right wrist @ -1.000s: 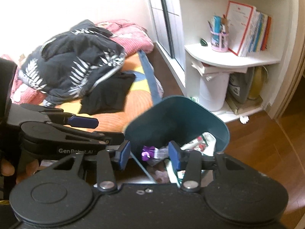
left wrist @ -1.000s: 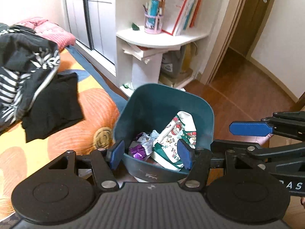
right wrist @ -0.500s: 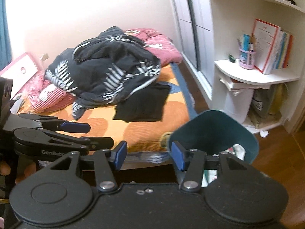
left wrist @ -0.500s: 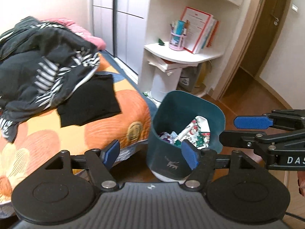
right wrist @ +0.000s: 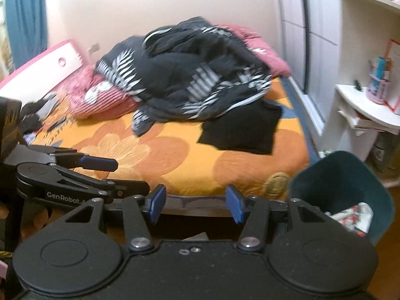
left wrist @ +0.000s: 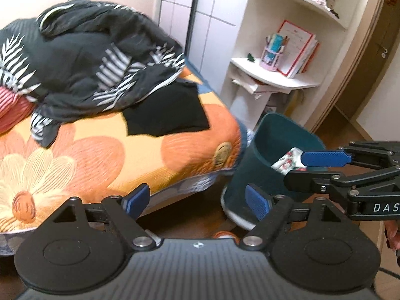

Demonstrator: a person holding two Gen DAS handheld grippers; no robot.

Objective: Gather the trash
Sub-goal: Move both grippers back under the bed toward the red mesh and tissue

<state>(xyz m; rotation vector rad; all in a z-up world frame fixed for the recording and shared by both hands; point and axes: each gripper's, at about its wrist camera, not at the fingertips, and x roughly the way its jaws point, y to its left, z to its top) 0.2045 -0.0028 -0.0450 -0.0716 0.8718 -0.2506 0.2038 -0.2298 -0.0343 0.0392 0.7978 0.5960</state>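
Both tongs, left (left wrist: 197, 201) and right (right wrist: 196, 203), we are holding wide open and empty, the teal bin (left wrist: 272, 155) sitting lower right.

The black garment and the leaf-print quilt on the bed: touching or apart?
Touching. In the right wrist view the leaf-print quilt's lower edge overlaps the black garment's top, with no orange bedsheet between them.

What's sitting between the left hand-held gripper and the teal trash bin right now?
Nothing visible. The left hand-held gripper is open and empty, and the teal trash bin stands on the floor just past its right finger, beside the bed. The right hand-held gripper reaches across the bin's far side, not in between.
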